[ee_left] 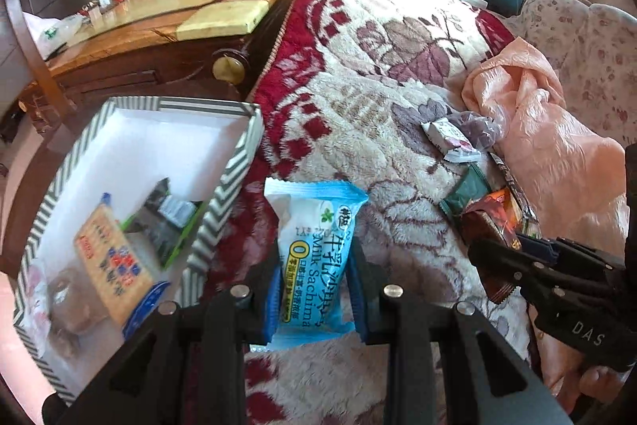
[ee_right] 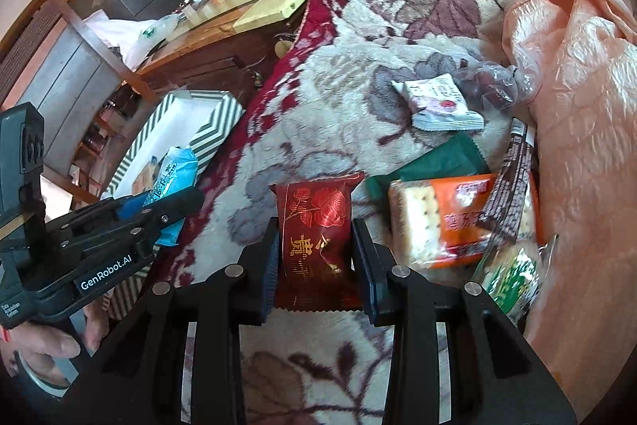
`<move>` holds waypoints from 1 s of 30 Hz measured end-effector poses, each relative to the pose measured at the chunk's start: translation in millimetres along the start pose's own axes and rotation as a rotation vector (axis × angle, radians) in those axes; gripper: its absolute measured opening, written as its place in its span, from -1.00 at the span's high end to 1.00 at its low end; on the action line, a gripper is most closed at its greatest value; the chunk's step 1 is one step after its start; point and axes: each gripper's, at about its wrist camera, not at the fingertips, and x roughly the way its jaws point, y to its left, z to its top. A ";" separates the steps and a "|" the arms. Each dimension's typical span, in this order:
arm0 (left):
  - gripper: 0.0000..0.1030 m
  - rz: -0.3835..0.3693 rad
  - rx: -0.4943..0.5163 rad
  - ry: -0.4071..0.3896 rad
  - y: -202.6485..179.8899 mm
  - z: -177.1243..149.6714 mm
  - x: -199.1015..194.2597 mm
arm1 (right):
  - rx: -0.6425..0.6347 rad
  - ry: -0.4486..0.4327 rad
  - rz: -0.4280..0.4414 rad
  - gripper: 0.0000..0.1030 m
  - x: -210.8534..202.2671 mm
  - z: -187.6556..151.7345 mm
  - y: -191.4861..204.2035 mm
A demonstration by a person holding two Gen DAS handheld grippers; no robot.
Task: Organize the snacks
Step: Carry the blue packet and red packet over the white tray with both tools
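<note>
Striped box (ee_left: 223,186) sits at the left, already holding crackers — probably where both snacks go. Beside it the left gripper (ee_left: 314,289) pinches a blue sachima packet (ee_left: 314,245); farther right, the right gripper (ee_right: 314,257) clamps a red rose-printed packet (ee_right: 314,226) above the blanket (ee_right: 338,98).

Both wrist views steeply down, close over shared blanket (ee_left: 398,86), striped box (ee_right: 215,130).

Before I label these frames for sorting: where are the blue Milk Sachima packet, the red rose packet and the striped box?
Blue Milk Sachima packet (ee_left: 314,245): left wrist view, printed front.
Red rose packet (ee_right: 316,230): right wrist view, front, below the rose.
Striped box (ee_left: 223,198): left wrist view, striped right wall.
</note>
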 end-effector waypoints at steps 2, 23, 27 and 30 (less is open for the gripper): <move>0.40 0.011 -0.002 -0.011 3.6 -3.3 -6.9 | -0.008 0.000 0.004 0.36 -1.5 -1.9 6.2; 0.40 0.132 -0.157 -0.058 94.7 -27.9 -42.4 | -0.215 0.067 0.084 0.36 25.3 2.7 115.1; 0.40 0.145 -0.203 -0.054 116.5 -33.5 -43.7 | -0.254 0.084 0.095 0.36 33.9 3.3 135.6; 0.40 0.158 -0.228 -0.050 128.8 -37.2 -44.0 | -0.282 0.099 0.104 0.36 40.1 3.0 149.9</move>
